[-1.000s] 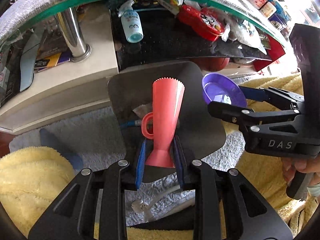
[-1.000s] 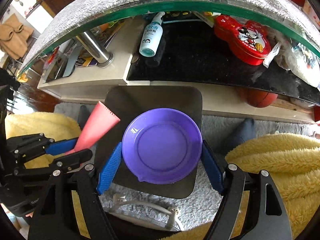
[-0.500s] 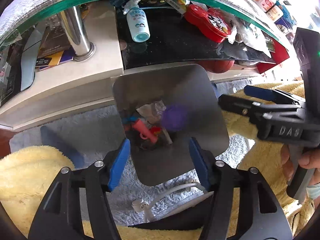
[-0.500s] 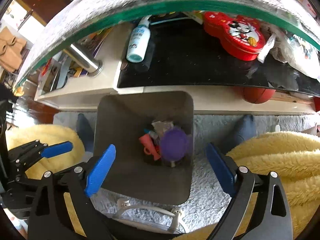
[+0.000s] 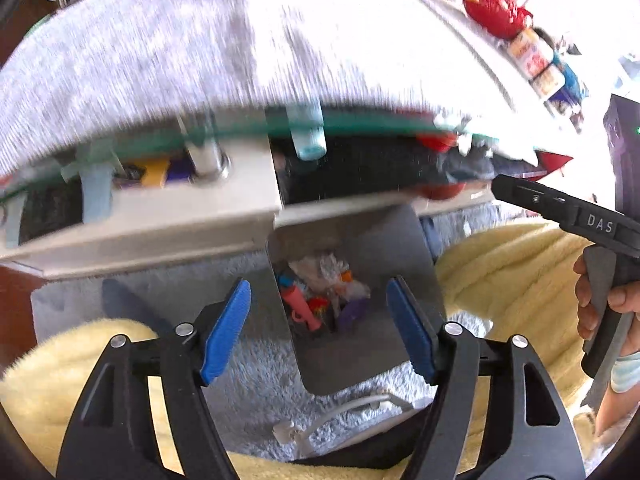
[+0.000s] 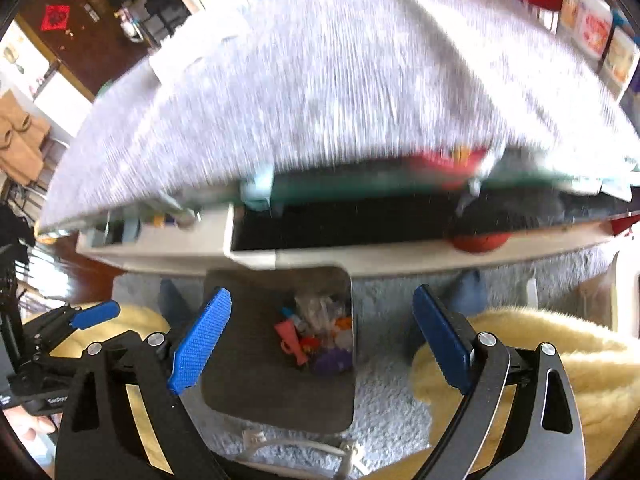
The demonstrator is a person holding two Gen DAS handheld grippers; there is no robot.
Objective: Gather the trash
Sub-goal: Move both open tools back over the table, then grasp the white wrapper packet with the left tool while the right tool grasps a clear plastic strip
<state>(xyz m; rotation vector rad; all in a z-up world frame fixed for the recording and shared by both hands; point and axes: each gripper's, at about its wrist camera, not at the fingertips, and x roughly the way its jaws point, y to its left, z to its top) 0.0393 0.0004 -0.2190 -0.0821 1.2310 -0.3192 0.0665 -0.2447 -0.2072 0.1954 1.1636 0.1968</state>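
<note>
Left gripper has just been opening, ribbed blue pads spread, nothing between them; right gripper likewise released and empty. Both hang above the square grey trash bin on shaggy grey carpet. Inside the bin: pink plastic cup, purple dish, crumpled clear wrappers. Glass-edged table behind the bin is motion-blurred.

matt metal bin, fluffy grey rug
</note>
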